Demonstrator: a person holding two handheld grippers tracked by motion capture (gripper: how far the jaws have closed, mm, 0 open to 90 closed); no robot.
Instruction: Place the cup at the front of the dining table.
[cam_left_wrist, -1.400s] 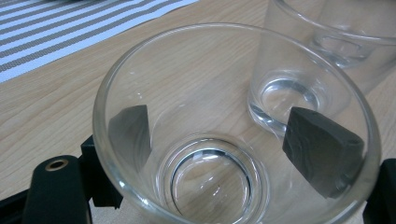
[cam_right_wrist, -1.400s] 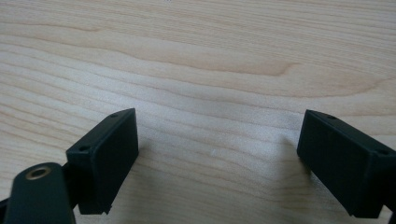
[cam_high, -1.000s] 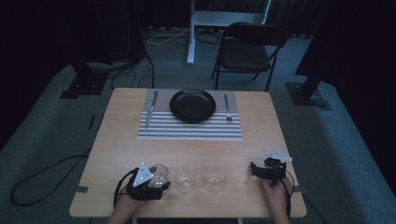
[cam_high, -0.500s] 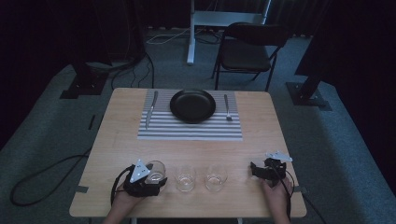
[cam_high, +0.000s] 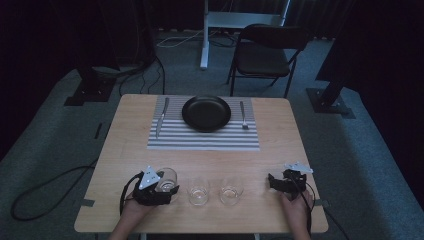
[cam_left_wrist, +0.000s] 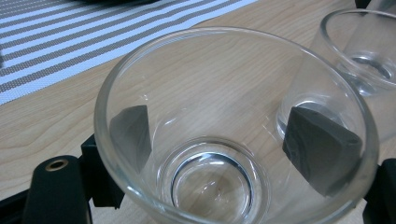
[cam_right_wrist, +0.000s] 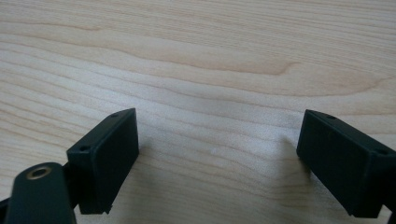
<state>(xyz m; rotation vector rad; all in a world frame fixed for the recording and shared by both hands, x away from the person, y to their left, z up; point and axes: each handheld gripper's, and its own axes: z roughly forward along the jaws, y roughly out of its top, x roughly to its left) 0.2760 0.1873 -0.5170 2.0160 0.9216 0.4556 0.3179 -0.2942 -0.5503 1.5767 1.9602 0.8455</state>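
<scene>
1. Three clear drinking glasses stand in a row near your edge of the wooden table (cam_high: 280, 150); work through them from your left

2. Your left gripper (cam_high: 167, 189) has its jaws around the leftmost glass (cam_high: 166, 178), one pad on each side of the wall, as the left gripper view shows through the glass (cam_left_wrist: 224, 130). The pads look to be touching or very nearly so; whether they are pressing firmly yet, you cannot tell from here

3. Treat that glass as light, rigid, smooth and breakable. It tapers toward the base, so a grip high on the wall may slide. Take hold around mid-height, squeeze only enough to stop slipping, and lift straight up

4. The middle glass (cam_high: 198, 195) stands just beside it, so a sideways swing could knock it. The third glass (cam_high: 231, 194) stands a little further right

5. Your right gripper (cam_high: 272, 181) rests on the table well apart from the glasses, its jaws spread wide over bare wood with nothing between them

6. Beyond lie a striped placemat (cam_high: 200, 140), a black plate (cam_high: 206, 113), a knife (cam_high: 161, 117) and a fork (cam_high: 243, 115)
</scene>
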